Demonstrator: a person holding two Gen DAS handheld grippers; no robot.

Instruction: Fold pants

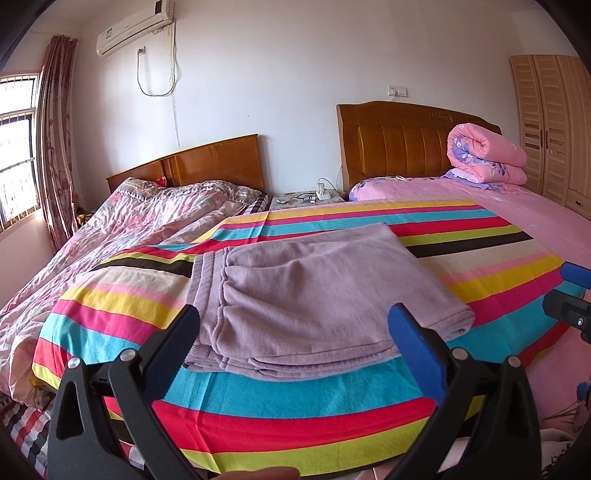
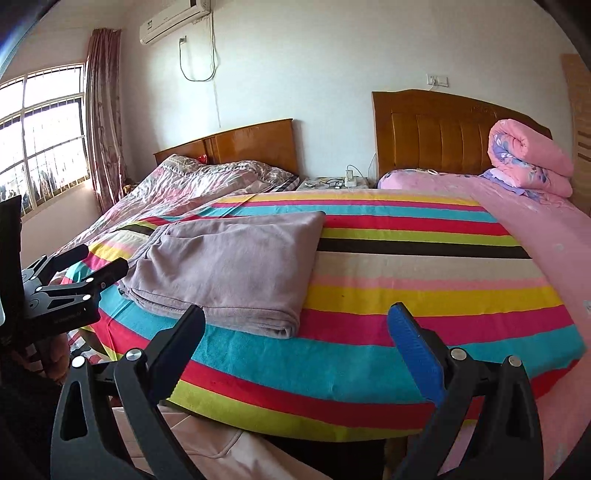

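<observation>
L gripper (image 1: 293, 321): jaws wide apart, nothing held, hovering just short of the near edge of the folded pants (image 1: 306, 295); not touching fabric as far as I can tell. R gripper (image 2: 297, 323): same, spread wide, empty, sits to the right of the pants, over the striped sheet (image 2: 424, 266). Each gripper has 1 black finger + 1 blue-padded finger (image 2: 413, 347).

Pants: 1 pair, lilac fleece, folded into a flat rectangular stack w/ ribbed waistband toward the left, lying on the striped sheet near its front-left corner.

Counts: 2 beds side by side, 2 wooden headboards (image 1: 406, 144); 1 rolled pink quilt (image 1: 487, 155) on the right bed; 1 nightstand (image 1: 306, 197) between the beds w/ glasses + charger on it; 1 wall AC unit (image 1: 135, 26); 1 curtain (image 1: 57, 147); 1 wardrobe (image 1: 550, 125).
</observation>
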